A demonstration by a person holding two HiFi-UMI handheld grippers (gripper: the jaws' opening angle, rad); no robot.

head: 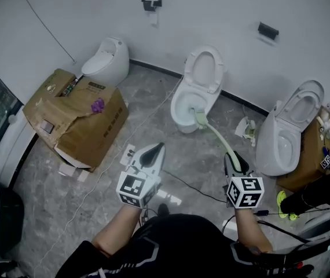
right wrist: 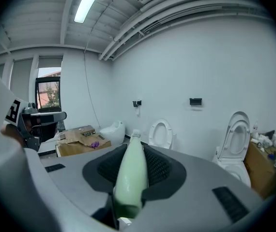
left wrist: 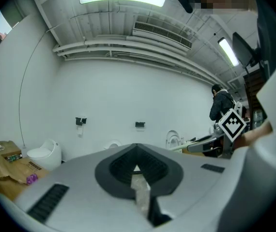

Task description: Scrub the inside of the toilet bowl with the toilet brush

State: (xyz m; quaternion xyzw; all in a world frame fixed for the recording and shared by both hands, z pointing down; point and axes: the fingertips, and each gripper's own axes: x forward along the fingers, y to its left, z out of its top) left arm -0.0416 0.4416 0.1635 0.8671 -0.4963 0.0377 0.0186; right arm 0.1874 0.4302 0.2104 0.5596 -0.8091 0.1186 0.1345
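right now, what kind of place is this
Likely a toilet test or display room, not a home bathroom: three toilets stand along one bare white wall, a cardboard box sits on the floor, and ducts run bare overhead.

The toilet brush (head: 218,136) is showing a pale green handle against the glossy white toilet bowl (head: 177,105). The left tool (head: 153,153) and right tool (head: 236,161) are showing light grey shells, dark grey ribbed pads and cubes patterned in black-and-white squares. The floor (head: 194,155) is showing grey marble veining. The cardboard box (head: 78,123) is showing plain brown, with a purple object (head: 98,105) on top.
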